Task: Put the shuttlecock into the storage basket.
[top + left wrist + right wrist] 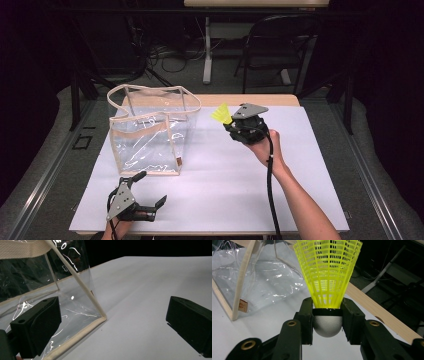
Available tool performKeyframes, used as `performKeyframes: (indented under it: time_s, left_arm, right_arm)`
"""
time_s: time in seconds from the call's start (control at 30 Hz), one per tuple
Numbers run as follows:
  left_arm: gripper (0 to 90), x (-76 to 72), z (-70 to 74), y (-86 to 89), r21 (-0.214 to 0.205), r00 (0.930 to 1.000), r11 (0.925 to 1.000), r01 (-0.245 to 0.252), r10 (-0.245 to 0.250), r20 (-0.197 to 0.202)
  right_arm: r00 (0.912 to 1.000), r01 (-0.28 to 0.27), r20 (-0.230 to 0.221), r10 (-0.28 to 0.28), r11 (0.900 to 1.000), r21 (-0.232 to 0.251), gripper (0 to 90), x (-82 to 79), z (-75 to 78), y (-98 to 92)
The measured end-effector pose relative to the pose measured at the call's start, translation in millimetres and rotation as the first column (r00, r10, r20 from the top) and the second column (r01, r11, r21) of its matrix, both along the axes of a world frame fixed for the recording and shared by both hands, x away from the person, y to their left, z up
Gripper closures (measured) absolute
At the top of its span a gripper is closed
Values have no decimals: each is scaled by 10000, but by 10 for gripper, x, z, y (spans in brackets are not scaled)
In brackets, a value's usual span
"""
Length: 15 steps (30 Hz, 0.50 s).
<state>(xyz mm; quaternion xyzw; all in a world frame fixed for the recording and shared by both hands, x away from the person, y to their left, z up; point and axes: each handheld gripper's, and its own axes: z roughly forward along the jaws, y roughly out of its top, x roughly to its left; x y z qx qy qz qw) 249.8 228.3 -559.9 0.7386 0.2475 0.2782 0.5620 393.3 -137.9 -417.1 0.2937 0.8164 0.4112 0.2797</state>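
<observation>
Leftmost, the left gripper [145,192] rests near the tabletop's [225,190] front left corner, fingers spread and holding nothing, just in front of the clear bag [150,132], which stands upright, open-topped and empty toward the back left. Right of the bag, the right gripper [229,121] hangs above the tabletop's middle. Its fingers pinch the yellow shuttlecock [327,287] by its white cork, skirt pointing toward the bag's mouth, so that hand is nearer for dropping it in.

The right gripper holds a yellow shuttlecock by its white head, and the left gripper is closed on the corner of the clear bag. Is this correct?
Not entirely. The left gripper is open: in the left gripper view its jaws stand wide apart beside the clear bag, gripping nothing. The rest holds: the right gripper holds the yellow shuttlecock by its white head.
</observation>
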Motion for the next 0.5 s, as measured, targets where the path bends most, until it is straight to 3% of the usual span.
performKeyframes:
  time_s: [0.5]
  left_arm:
    - [0,0,0,0,-3,10000,10000,1,-1,-7]
  right_arm:
    - [9998,46,183,-44,9999,-102,644,88,155,11]
